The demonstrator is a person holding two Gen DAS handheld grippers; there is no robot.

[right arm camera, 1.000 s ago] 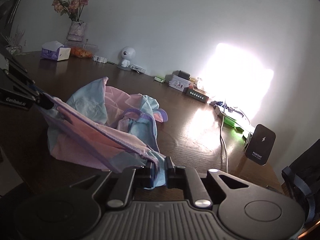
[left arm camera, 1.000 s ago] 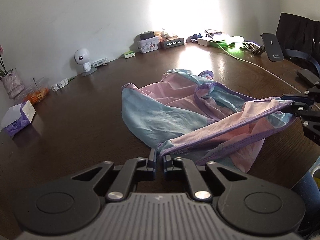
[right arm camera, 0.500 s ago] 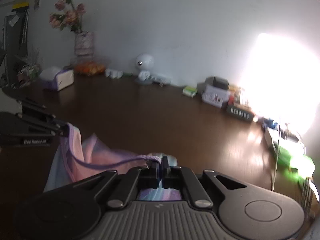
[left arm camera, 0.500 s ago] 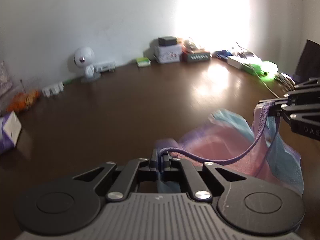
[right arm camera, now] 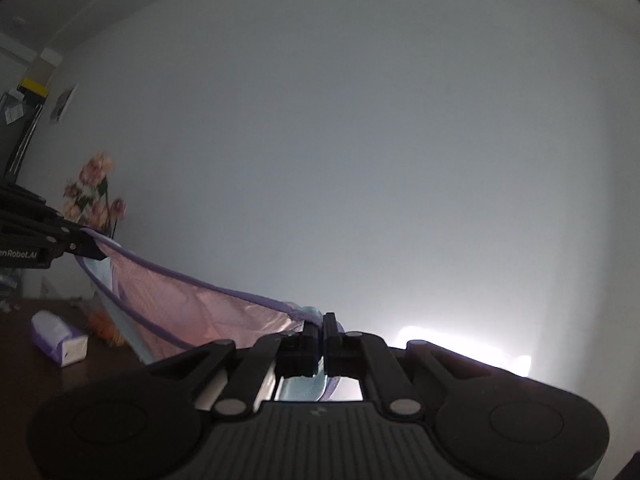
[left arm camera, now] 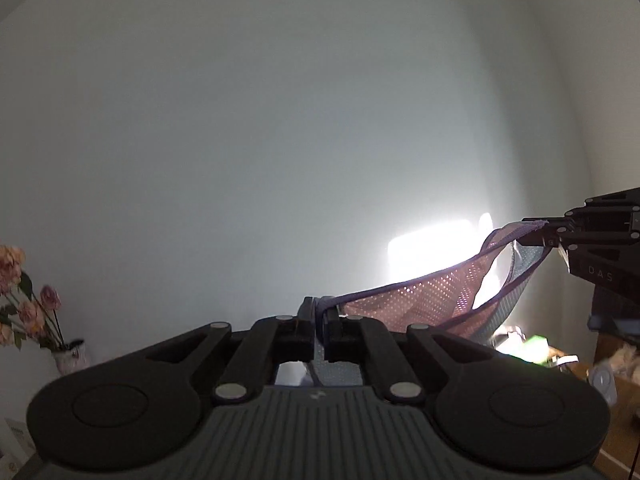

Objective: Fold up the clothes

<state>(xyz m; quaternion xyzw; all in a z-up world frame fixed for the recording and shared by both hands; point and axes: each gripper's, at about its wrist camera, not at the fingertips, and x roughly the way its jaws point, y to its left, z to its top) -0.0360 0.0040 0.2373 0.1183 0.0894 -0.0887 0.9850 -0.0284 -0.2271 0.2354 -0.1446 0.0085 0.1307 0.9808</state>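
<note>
A thin pink and light-blue mesh garment [left arm camera: 436,300] with purple trim hangs in the air, stretched between both grippers. My left gripper [left arm camera: 319,312] is shut on one end of its purple hem. In the same view the right gripper [left arm camera: 548,236] pinches the other end at the right edge. In the right wrist view the garment [right arm camera: 188,308] sags from the left gripper [right arm camera: 94,252] down to my right gripper [right arm camera: 321,326], which is shut on the hem. Most of the cloth hangs below the gripper bodies, out of sight.
Both cameras face a plain white wall with a bright patch of light [left arm camera: 436,252]. A vase of pink flowers [right arm camera: 94,200] and a tissue pack [right arm camera: 60,340] stand on the dark table [right arm camera: 24,364] at lower left. Clutter [left arm camera: 536,348] lies at lower right.
Both grippers have risen high and tilted up, lifting the garment off the table. The table has mostly dropped out of view and the wall fills both pictures.
</note>
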